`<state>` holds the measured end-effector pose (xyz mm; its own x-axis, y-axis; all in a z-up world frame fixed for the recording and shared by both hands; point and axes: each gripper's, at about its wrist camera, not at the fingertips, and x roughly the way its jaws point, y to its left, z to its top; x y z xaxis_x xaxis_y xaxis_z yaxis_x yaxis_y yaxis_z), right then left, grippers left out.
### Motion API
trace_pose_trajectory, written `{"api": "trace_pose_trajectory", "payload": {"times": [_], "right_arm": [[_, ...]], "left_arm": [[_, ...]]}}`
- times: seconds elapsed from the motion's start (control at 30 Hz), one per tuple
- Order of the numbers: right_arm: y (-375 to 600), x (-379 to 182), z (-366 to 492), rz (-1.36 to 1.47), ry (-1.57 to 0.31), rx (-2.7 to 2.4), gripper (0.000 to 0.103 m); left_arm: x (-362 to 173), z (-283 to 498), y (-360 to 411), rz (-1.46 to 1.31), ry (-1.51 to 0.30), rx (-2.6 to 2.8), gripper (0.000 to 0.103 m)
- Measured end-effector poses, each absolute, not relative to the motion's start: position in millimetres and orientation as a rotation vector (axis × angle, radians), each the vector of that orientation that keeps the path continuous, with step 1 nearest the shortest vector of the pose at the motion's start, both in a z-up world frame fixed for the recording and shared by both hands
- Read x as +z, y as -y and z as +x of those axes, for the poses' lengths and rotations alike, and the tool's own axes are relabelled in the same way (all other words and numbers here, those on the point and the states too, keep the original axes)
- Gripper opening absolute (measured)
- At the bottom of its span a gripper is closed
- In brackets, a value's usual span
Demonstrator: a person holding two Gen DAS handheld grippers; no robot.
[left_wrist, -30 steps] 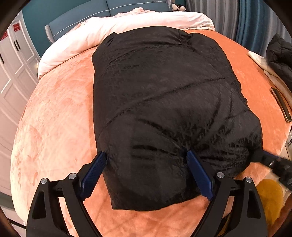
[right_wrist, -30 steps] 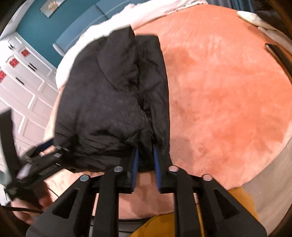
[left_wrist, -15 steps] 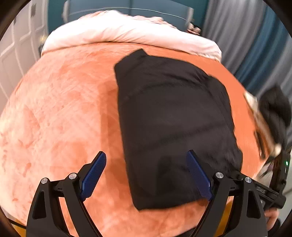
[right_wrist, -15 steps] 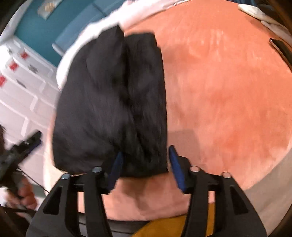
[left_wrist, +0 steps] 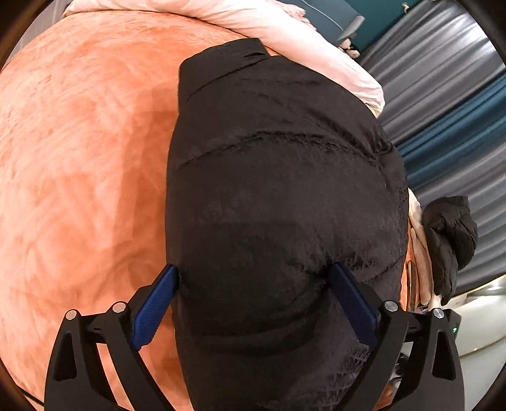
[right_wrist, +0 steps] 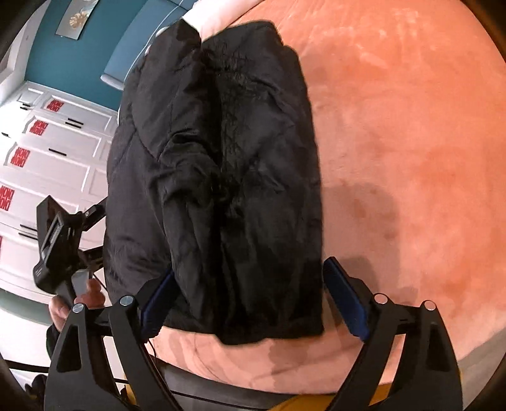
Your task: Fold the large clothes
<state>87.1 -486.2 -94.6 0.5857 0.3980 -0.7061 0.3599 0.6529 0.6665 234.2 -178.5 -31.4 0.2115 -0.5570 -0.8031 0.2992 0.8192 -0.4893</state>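
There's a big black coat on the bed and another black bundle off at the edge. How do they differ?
The big black coat lies folded into a long, smooth block across the orange bedspread, right before the open left tongs. The black bundle looks far smaller here and crumpled, off at the bed's edge. Both are dark, padded fabric.

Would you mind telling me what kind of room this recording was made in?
Most likely a bedroom: the black jacket lies on a bed with an orange plush cover, a pale duvet is bunched at its head, and white wardrobe doors line one wall.
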Motion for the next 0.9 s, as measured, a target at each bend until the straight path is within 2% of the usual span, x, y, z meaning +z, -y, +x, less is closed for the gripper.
{"api": "trace_pose_trajectory", "payload": {"times": [0.07,0.13,0.2,0.37,0.4,0.43,0.47,0.5,0.53,0.63,0.73,0.9], "right_arm": [[495.3,-93.8,94.2,0.914,-0.96,0.026,0.088],[500.7,-105.7,111.8,0.952,-0.962,0.048,0.095],[499.0,-125.9,125.9,1.043,-0.967,0.099,0.098],[497.4,-133.4,142.5,1.088,-0.904,0.143,0.098],[494.1,-133.9,145.0,1.11,-0.891,0.154,0.093],[492.4,-134.3,148.5,1.141,-0.87,0.176,0.084],[491.5,-128.9,144.0,1.14,-0.856,0.172,0.08],[490.2,-125.9,145.8,1.124,-0.846,0.17,0.069],[487.1,-118.7,143.5,1.094,-0.832,0.165,0.057],[477.5,-87.9,137.8,0.982,-0.8,0.148,0.04],[454.9,-61.0,144.0,0.861,-0.761,0.142,0.035],[422.8,6.4,140.2,0.67,-0.646,0.165,0.033]], "left_arm": [[-33.7,241.9,179.4,-0.249,-1.221,-0.621,0.098],[-38.3,250.5,178.7,-0.272,-1.223,-0.636,0.098],[-43.7,259.5,176.6,-0.293,-1.224,-0.651,0.098],[-60.0,270.4,173.5,-0.368,-1.219,-0.697,0.098],[-60.7,271.0,173.8,-0.371,-1.216,-0.699,0.098],[-59.4,270.9,175.4,-0.374,-1.207,-0.699,0.098],[-57.1,270.3,176.2,-0.376,-1.2,-0.696,0.098],[-52.8,267.7,177.5,-0.371,-1.188,-0.696,0.096],[-47.4,264.6,179.2,-0.363,-1.168,-0.692,0.09],[-25.2,255.7,182.4,-0.326,-1.097,-0.711,0.079],[4.7,252.9,175.2,-0.343,-1.035,-0.746,0.073],[63.9,242.0,150.2,-0.352,-0.897,-0.806,0.068]]}}
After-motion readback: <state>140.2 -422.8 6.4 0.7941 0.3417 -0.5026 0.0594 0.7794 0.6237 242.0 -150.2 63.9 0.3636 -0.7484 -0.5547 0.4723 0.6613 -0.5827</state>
